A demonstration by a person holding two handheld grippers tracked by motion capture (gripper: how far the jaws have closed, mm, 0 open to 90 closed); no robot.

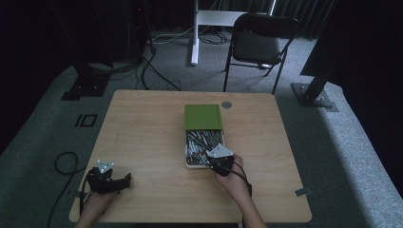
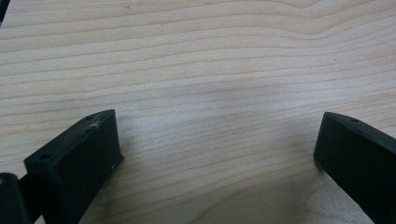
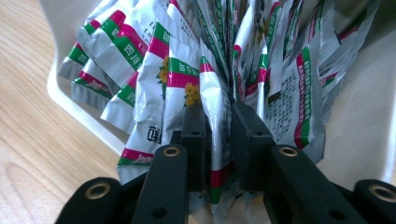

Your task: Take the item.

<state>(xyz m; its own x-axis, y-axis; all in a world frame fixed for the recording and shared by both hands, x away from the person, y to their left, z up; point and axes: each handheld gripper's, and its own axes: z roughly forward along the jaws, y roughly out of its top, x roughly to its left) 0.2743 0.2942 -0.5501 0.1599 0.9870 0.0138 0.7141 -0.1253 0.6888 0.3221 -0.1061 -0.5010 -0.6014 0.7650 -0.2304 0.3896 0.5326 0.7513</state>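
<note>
Foil sachet (image 3: 215, 121) pinched by right tongs (image 3: 218, 116) inside the box (image 1: 188, 161), probably for lifting; left tongs (image 2: 217, 154) spread, idle beside it

Left half of table (image 1: 142, 137) bare, open box (image 1: 204, 142) mid-table packed w/ sachets (image 3: 187, 84), no gaps.

Box (image 1: 188, 161): white, open, shallow, lay mid-table; its green lid (image 1: 203, 117) sat flat against the far end. Sachets (image 3: 177, 74): silver foil with green and magenta bands and yellow flower print, many, packed on edge in the box. One sachet (image 3: 215, 116) stood pinched between the jaws of the right gripper (image 3: 219, 123)
</note>
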